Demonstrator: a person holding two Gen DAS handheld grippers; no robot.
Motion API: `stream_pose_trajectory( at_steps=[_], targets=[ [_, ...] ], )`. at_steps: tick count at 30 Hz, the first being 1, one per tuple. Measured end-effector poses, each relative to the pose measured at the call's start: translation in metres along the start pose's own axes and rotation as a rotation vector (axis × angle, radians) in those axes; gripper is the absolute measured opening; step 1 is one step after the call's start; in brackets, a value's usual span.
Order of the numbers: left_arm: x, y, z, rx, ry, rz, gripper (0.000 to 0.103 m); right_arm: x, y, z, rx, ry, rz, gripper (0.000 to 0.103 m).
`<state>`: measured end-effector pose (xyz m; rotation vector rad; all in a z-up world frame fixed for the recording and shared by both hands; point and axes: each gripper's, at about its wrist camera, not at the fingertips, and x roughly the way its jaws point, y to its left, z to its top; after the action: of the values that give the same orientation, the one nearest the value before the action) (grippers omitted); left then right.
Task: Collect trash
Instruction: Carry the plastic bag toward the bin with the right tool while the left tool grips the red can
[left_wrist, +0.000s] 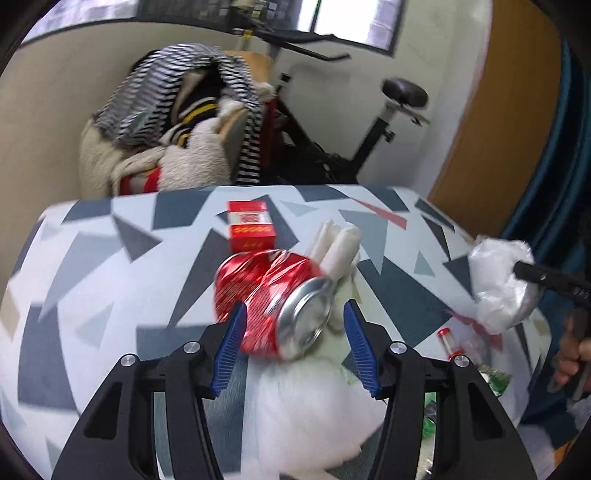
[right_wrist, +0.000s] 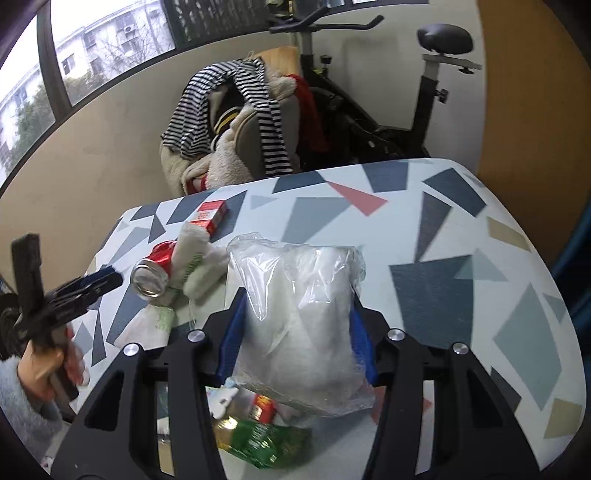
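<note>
While the right gripper (right_wrist: 297, 332) pinches a clear plastic bag (right_wrist: 295, 314) between its blue pads, the crushed red can (left_wrist: 273, 302) serves as landmark on the patterned table (right_wrist: 461, 295). Left gripper (left_wrist: 293, 343) sits at the can's near end, fingers spread to either side; the left pad (left_wrist: 231, 343) overlaps the can's red side, the right pad stands apart from the silver rim (contact cannot be told through the blur).

Beyond the can: a small red box (left_wrist: 249, 225), then the table's far edge. Just right of the can, touching it: rolled white tissue (left_wrist: 338, 247). Nearer than the can: a soft white wad (left_wrist: 314, 417). Well right of the can, the bag hangs clear of the tabletop in the left wrist view. Below the bag, near the front edge: a green wrapper (right_wrist: 258, 439) and a small red-capped item (right_wrist: 262, 406).

Open tabletop lies left of the can and along the far right corner.

Past the far edge: a chair heaped with striped clothing (right_wrist: 229, 122), an exercise bike (right_wrist: 406, 92), a beige wall, windows (right_wrist: 92, 55). A hand in a grey sleeve (right_wrist: 48, 373) holds the left gripper's handle.
</note>
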<state>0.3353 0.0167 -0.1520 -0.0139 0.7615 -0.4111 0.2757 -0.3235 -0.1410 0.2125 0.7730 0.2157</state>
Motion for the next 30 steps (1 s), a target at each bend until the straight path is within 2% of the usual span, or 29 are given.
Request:
stream_pose_trajectory(
  at_steps=[1, 4, 9, 10, 11, 12, 15, 18, 24, 30],
  targets=[
    [0.008, -0.004, 0.004, 0.034, 0.021, 0.009, 0.052, -0.002, -0.007, -0.001, 0.015, -0.001, 0.0, 0.052],
    [0.021, -0.005, 0.01, 0.059, 0.054, 0.025, 0.04, -0.008, -0.017, -0.005, 0.035, -0.012, -0.012, 0.052],
    [0.038, 0.002, 0.01, 0.062, 0.108, -0.006, 0.039, -0.017, -0.03, -0.012, 0.074, -0.024, -0.016, 0.052],
    [0.041, 0.002, 0.009, 0.066, 0.118, -0.005, 0.036, -0.018, -0.032, -0.013, 0.077, -0.028, -0.019, 0.052],
    [0.043, 0.002, 0.008, 0.067, 0.128, -0.009, 0.025, -0.02, -0.033, -0.015, 0.079, -0.031, -0.022, 0.052],
    [0.045, 0.002, 0.006, 0.067, 0.135, -0.014, 0.022, -0.022, -0.035, -0.017, 0.081, -0.033, -0.025, 0.052],
    [0.038, 0.0, 0.004, 0.074, 0.107, -0.001, 0.018, -0.023, -0.037, -0.02, 0.09, -0.033, -0.025, 0.052],
    [0.02, 0.003, 0.008, 0.029, 0.049, 0.005, 0.018, -0.028, -0.037, -0.023, 0.094, -0.039, -0.026, 0.052],
    [-0.035, -0.001, 0.018, -0.022, -0.045, -0.013, 0.018, -0.043, -0.028, -0.027, 0.075, -0.066, -0.027, 0.052],
    [-0.093, -0.03, -0.001, -0.041, -0.108, -0.038, 0.018, -0.063, -0.006, -0.038, 0.009, -0.086, -0.025, 0.052]
  ],
)
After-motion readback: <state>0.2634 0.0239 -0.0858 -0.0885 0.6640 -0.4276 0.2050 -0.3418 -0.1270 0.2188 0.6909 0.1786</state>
